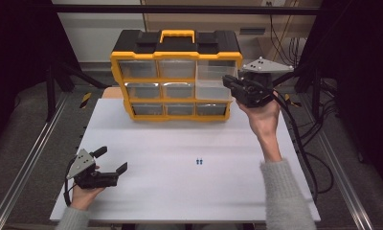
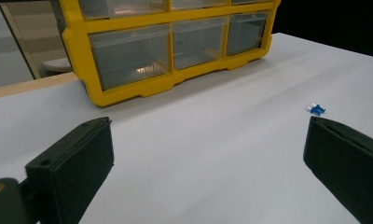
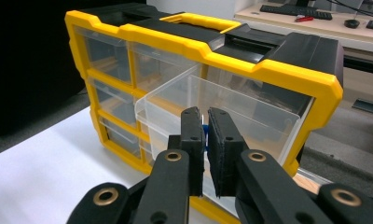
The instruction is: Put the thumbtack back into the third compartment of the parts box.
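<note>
A yellow and black drawer cabinet [image 1: 175,45] with clear drawers stands at the back of the white table [image 1: 180,191]. Its top right drawer [image 3: 231,105] is pulled out. My right gripper [image 3: 205,119] hovers just over that drawer's front edge, shut on a small blue piece [image 3: 204,134] that peeks out between the pads. In the high view the right gripper [image 1: 226,81] sits at the cabinet's right side. Small blue pieces [image 1: 199,162] lie on the table near its middle. My left gripper [image 1: 114,159] rests open at the front left, with nothing between its jaws.
In the left gripper view the blue pieces [image 2: 318,110] lie just beyond the right jaw, and the cabinet [image 2: 128,91] stands ahead. Metal rails [image 1: 31,158] run along both table sides. Cables [image 1: 304,143] trail from the right gripper.
</note>
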{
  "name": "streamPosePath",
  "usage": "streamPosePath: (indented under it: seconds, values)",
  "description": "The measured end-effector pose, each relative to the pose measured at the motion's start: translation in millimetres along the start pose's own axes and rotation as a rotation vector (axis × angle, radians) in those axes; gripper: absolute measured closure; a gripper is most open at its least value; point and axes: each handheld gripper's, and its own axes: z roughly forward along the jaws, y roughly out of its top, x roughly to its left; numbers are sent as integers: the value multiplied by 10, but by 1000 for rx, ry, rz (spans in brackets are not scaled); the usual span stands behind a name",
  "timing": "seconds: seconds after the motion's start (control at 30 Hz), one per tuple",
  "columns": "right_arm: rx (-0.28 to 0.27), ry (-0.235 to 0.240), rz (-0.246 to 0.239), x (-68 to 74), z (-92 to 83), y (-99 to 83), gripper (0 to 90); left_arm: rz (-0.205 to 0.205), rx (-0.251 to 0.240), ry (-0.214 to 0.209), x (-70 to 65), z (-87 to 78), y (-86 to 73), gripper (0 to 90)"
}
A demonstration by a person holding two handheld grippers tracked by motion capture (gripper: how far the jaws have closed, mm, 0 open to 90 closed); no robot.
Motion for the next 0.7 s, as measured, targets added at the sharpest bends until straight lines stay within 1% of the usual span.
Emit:
streamPosePath:
  seconds: [0.47,0.63,0.7]
  values:
    - [1,-40,10,-105,214,33,855,0,0,0,2,-3,2,12]
    - [17,-62,15,-159,290,42,855,-2,-2,0,9,-6,2,12]
    - [24,-63,17,-169,319,41,854,-2,-3,1,9,-7,3,12]
